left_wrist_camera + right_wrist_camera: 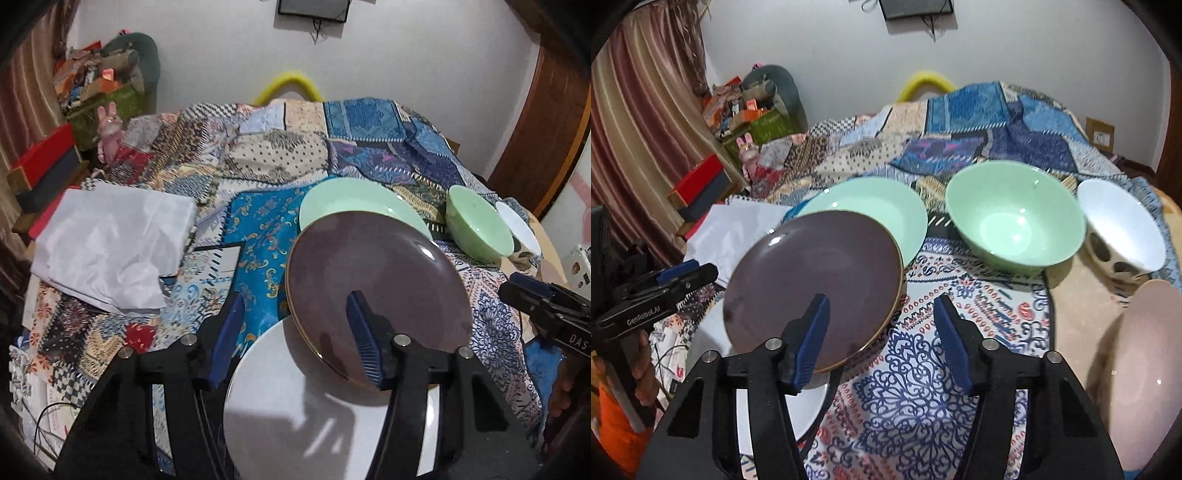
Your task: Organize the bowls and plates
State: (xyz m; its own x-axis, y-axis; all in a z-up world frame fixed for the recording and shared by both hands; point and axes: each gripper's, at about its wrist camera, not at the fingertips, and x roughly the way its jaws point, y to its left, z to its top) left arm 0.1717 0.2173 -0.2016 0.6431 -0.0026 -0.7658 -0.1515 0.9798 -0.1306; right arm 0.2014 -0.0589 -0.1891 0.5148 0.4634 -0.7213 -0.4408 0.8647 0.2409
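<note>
A brown plate (373, 273) (812, 284) lies tilted, its near edge over a white plate (314, 406) (801, 410) and its far edge on a green plate (351, 203) (886, 206). My left gripper (295, 332) is open just above the white plate, with its right finger (364, 343) over the brown plate. My right gripper (882, 336) is open beside the brown plate's right edge, above the cloth. A green bowl (476, 225) (1015, 218), a white bowl (517, 229) (1123, 225) and a pink plate (1141, 373) sit to the right.
A patterned patchwork cloth (923, 398) covers the table. A white folded cloth (110, 243) lies at the left. Boxes and clutter (92, 85) stand at the back left by a curtain. A wooden door (546, 122) is on the right.
</note>
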